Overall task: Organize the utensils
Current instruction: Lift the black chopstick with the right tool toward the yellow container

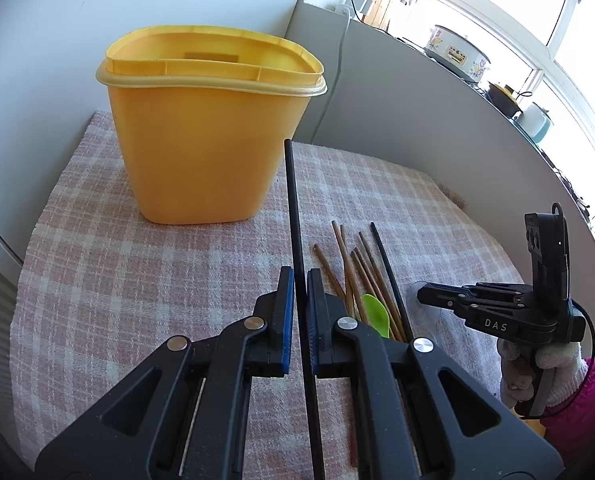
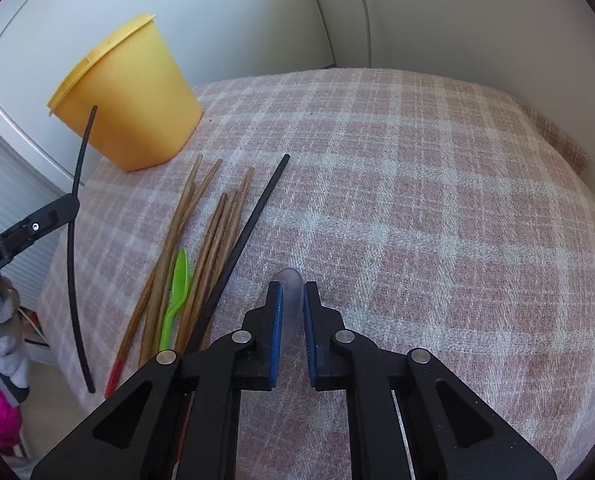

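My left gripper [image 1: 300,278] is shut on a black chopstick [image 1: 293,208], held above the cloth with its tip pointing toward the empty yellow container [image 1: 201,140]. From the right wrist view, that left gripper [image 2: 71,200] holds the black chopstick [image 2: 72,264] left of the pile. My right gripper [image 2: 293,289] is shut on a clear plastic spoon [image 2: 290,280] down at the cloth. Beside it lie several wooden chopsticks [image 2: 217,232], a second black chopstick [image 2: 253,216] and a green plastic spoon [image 2: 177,292]. The yellow container [image 2: 137,108] stands at the back left.
A pink-and-white plaid cloth [image 1: 137,264] covers the table, which is walled at the back and right. A white cable [image 1: 337,80] hangs behind the container. Pots [image 1: 455,54] stand on a ledge by the window. A gloved hand [image 1: 537,364] grips the right tool.
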The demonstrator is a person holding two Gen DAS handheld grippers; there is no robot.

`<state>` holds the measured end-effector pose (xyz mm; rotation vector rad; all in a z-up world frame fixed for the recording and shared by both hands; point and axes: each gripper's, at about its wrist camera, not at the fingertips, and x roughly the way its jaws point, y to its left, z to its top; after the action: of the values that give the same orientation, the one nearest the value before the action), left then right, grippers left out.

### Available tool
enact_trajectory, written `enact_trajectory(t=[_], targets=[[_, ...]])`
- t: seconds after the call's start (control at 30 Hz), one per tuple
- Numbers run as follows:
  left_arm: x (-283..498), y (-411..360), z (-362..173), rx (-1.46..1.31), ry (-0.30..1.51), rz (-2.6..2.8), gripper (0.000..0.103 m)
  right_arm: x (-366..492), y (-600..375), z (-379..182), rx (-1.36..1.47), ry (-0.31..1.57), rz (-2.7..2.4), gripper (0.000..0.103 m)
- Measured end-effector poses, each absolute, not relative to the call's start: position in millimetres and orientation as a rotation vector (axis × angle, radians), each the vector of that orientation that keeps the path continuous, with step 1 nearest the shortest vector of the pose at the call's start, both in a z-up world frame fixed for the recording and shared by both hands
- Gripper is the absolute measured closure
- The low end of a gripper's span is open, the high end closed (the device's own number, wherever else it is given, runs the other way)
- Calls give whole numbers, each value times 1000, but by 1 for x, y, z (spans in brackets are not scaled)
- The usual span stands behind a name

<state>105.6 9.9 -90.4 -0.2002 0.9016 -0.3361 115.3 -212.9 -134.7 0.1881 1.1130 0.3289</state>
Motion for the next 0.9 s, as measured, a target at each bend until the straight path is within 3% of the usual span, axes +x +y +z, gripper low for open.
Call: enact_trajectory(t=[0.37,0.9], targets=[[89,16,-65,-225,818,-368,100,88,-226,-84,193,985,295,101],[72,58,24,-285,549,-355,100,84,-189,25,90,642,294,101]])
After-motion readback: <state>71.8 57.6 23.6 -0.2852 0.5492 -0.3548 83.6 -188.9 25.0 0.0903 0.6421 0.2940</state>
